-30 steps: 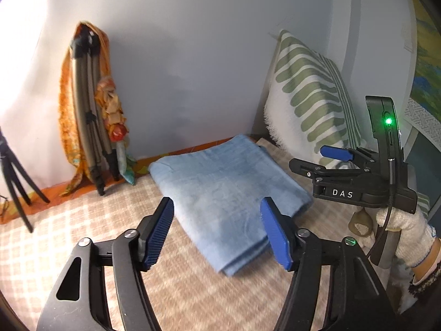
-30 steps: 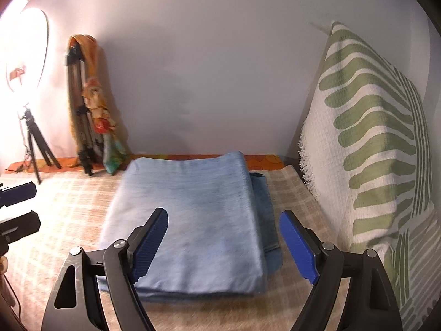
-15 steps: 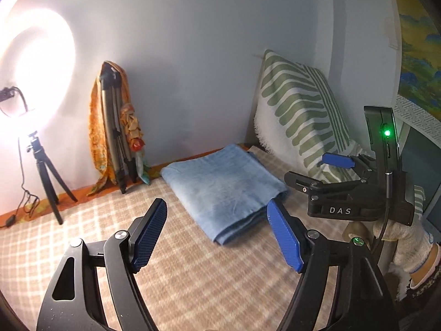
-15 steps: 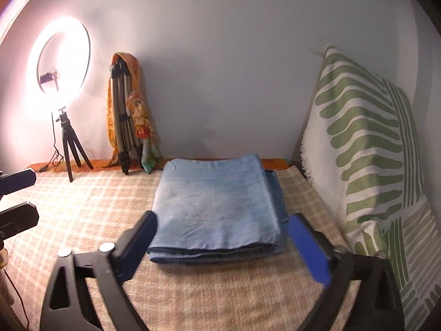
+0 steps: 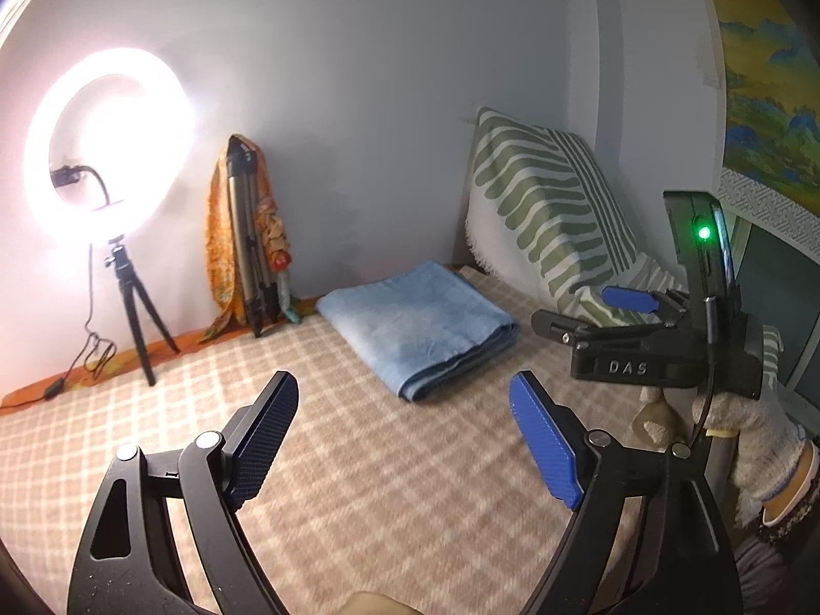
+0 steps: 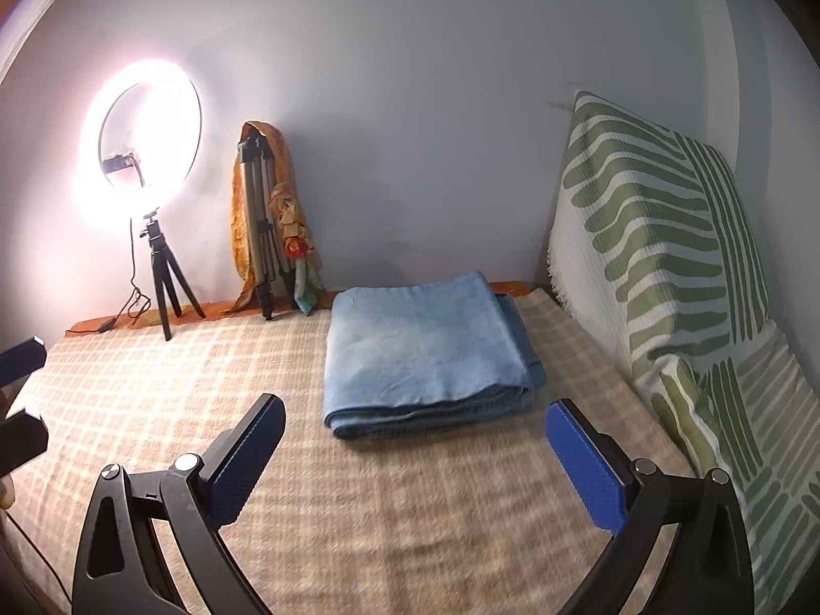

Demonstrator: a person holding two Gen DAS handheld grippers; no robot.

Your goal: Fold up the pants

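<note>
One folded blue pants (image 6: 428, 353) stack.

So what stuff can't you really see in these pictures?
- Folded blue pants: both views show only the top layer and edges; the inner folds are hidden.
- Right gripper: in the left wrist view it is side-on, so its jaws' gap is unclear.
- Ring light: glare washes out its mount in both views.
- Tripod: an orange cloth partly covers it.
- Painting: cut off by the left wrist view's edge.

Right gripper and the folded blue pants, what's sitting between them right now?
Nothing but bare checked blanket separates the open right gripper from the folded blue pants; the right wrist view shows it.
</note>
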